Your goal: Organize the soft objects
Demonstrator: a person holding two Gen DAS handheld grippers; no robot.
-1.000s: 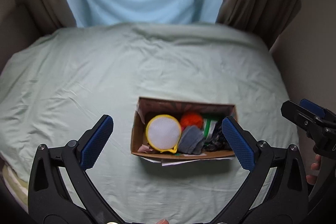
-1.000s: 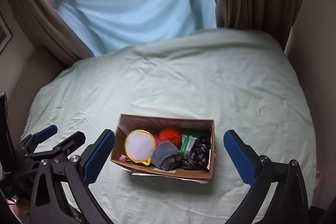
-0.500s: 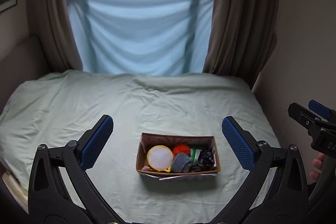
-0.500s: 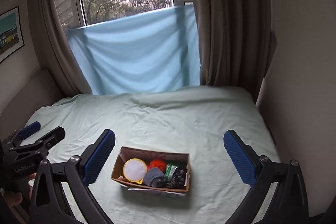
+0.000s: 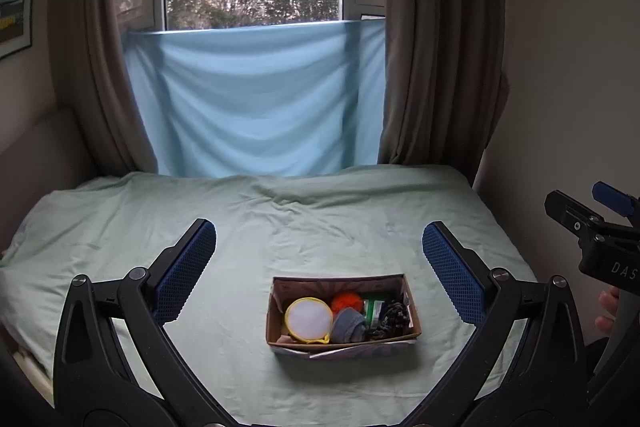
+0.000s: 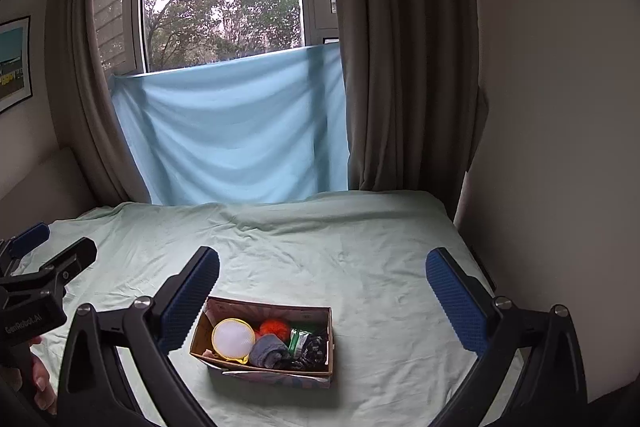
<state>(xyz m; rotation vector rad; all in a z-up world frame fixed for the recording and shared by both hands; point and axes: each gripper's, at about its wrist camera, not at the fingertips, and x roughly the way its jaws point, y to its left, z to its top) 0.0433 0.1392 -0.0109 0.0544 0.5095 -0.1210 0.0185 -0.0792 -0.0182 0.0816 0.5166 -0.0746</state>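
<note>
A small cardboard box (image 5: 412, 311) (image 6: 328, 343) sits on the pale green bed sheet (image 5: 320, 227). It holds a white round pad with a yellow rim (image 5: 309, 315) (image 6: 233, 336), an orange pompom (image 5: 346, 301) (image 6: 274, 327), a grey rolled cloth (image 5: 349, 325) (image 6: 268, 349), a green packet (image 5: 373, 308) and a dark patterned cloth (image 5: 394, 317) (image 6: 314, 347). My left gripper (image 5: 320, 267) is open and empty, held back from and above the box. My right gripper (image 6: 322, 291) is open and empty, also held back. Each shows at the edge of the other's view.
The bed (image 6: 360, 247) fills the foreground. A light blue cloth (image 5: 256, 99) hangs over the window's lower part, with brown curtains (image 5: 436, 67) at both sides. A wall (image 6: 552, 107) stands close on the right. A framed picture (image 5: 14, 7) hangs at left.
Both grippers have pulled back and tilted up from the box, so it looks smaller and lower and the window has come into view. Both stayed open and empty.
</note>
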